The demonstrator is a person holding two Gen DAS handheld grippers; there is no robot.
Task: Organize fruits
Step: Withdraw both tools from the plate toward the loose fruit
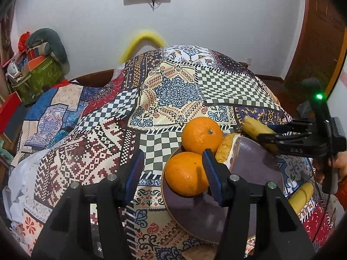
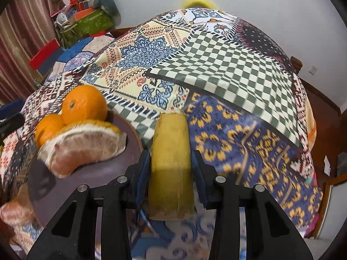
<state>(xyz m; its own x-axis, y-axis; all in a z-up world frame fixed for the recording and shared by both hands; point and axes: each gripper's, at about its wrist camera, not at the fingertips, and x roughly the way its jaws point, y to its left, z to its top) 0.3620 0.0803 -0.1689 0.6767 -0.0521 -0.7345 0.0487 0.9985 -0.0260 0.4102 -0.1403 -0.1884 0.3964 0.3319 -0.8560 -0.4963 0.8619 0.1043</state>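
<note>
Left wrist view: the left gripper (image 1: 173, 173) hovers over the near-left edge of the purple plate (image 1: 256, 169). Its fingers (image 1: 213, 177) stand spread, pinching nothing; the right-hand pad sits in front of the near orange (image 1: 184, 173), whether touching I cannot tell. A second orange (image 1: 201, 135) lies behind it and a pomelo wedge (image 1: 228, 149) leans against both, so the round fruit is bunched at the plate's left side, leaving the right half bare. At the right edge the right gripper (image 1: 271, 138) carries a banana piece (image 1: 254, 127) over the plate's far rim. Another banana piece (image 1: 301, 197) lies on the patterned tabletop (image 1: 108, 140) just beside the plate, likely next in line.

Right wrist view: the right gripper (image 2: 171, 169) pinches the banana piece (image 2: 171, 162) across its width, fingers (image 2: 143, 173) pressed on both sides, cut end pointing forward. The plate (image 2: 121, 164) is just to its left, with the pomelo wedge (image 2: 86, 149) and the oranges (image 2: 84, 105) on it. Judgement: the lengthwise hold suits laying the piece flat on the bare part.
</note>
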